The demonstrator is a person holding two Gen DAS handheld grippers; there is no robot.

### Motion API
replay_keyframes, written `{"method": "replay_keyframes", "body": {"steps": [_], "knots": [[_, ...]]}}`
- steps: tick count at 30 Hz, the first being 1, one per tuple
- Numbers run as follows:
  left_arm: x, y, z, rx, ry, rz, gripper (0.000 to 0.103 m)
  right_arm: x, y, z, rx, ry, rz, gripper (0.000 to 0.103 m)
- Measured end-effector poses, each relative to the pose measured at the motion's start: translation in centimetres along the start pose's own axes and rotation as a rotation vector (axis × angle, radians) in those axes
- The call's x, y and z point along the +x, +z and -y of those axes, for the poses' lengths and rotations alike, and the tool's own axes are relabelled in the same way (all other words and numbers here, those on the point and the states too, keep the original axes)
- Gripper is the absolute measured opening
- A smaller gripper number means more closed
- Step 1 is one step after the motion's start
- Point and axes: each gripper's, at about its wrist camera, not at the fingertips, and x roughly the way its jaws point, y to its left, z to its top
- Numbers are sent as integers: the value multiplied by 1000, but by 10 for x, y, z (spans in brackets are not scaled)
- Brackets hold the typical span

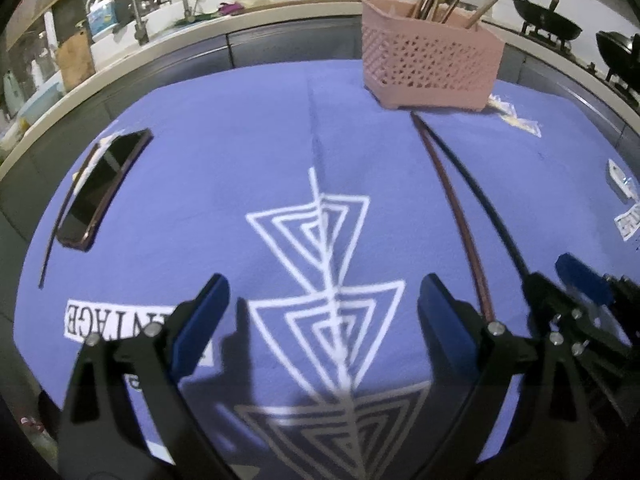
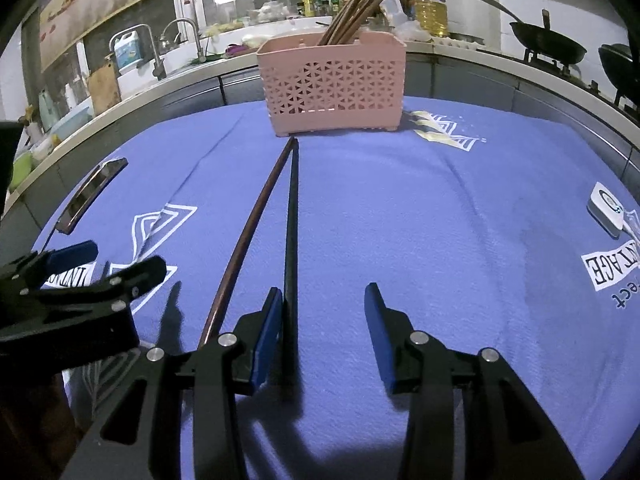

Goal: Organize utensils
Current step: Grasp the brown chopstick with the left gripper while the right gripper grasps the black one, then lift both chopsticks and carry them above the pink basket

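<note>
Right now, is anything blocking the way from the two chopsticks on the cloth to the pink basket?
Nothing visible. The black chopstick and brown chopstick lie on the blue cloth, tips pointing at the pink basket, with only bare cloth between. The open right gripper straddles the black one.

Two chopsticks (image 2: 272,216) flat — tips touching pink basket (image 2: 332,84).

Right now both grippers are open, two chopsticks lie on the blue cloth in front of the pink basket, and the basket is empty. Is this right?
Not quite: the pink basket is not empty. The right wrist view shows several brown chopsticks standing in it. The rest holds: the left gripper and right gripper are open, and a brown chopstick and a black chopstick lie on the blue cloth.
</note>
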Motion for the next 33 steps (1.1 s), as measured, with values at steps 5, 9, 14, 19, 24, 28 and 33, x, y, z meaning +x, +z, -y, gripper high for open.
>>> {"method": "replay_keyframes", "body": {"steps": [5,9,14,19,24,28,33], "knots": [[2,11,8,5,-43,11,92,-1,-1,6,9,7,7,28],[5,17,22,20,-100,2,92,-2,0,18,70,33,-3,10],[13,20,47,85,-120,-3,92,-5,-2,30,115,34,-7,9],[26,17,57,126,-134,-47,71,-11,-7,45,182,79,-33,9],[20,14,49,170,-167,-12,34,-15,-3,47,166,139,-55,10],[24,21,30,123,-169,-34,28,-10,21,46,118,191,-45,11],[39,48,17,41,-176,-74,33,15,64,45,107,227,-76,21]]}}
